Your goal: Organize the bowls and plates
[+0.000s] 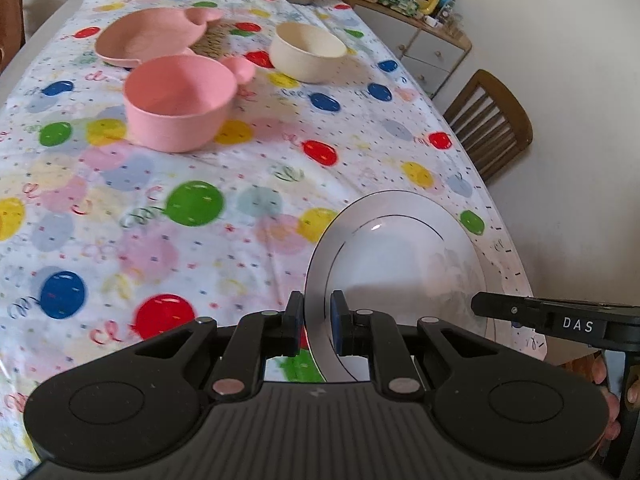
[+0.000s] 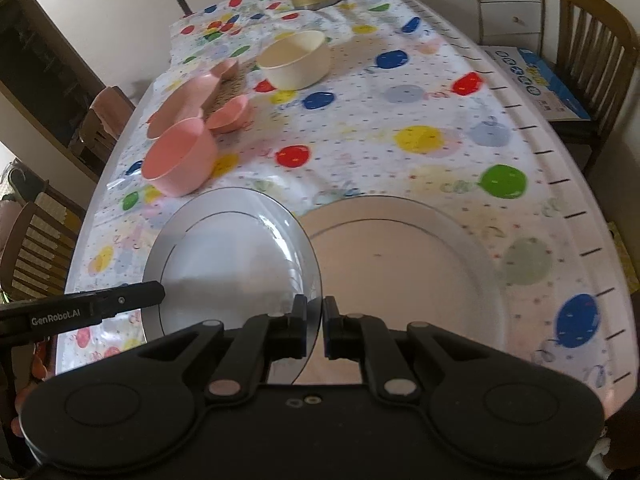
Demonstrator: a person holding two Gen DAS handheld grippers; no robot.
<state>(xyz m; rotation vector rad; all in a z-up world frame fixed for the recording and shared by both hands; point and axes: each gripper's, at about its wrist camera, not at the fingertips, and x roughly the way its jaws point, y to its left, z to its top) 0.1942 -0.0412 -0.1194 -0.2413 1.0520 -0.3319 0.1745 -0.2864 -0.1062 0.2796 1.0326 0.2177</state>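
Both grippers hold one white plate (image 2: 224, 256) by its rim, one on each side. The left gripper (image 1: 316, 320) has its jaws clenched on the plate's left edge. The right gripper (image 2: 315, 322) has its jaws clenched on the right edge. The plate hangs just above the bench (image 1: 240, 184), partly over a second white plate (image 2: 404, 264) that lies flat on the balloon cloth. Farther back sit a pink bowl (image 1: 178, 100), a pink plate (image 1: 148, 36) and a cream bowl (image 1: 307, 51).
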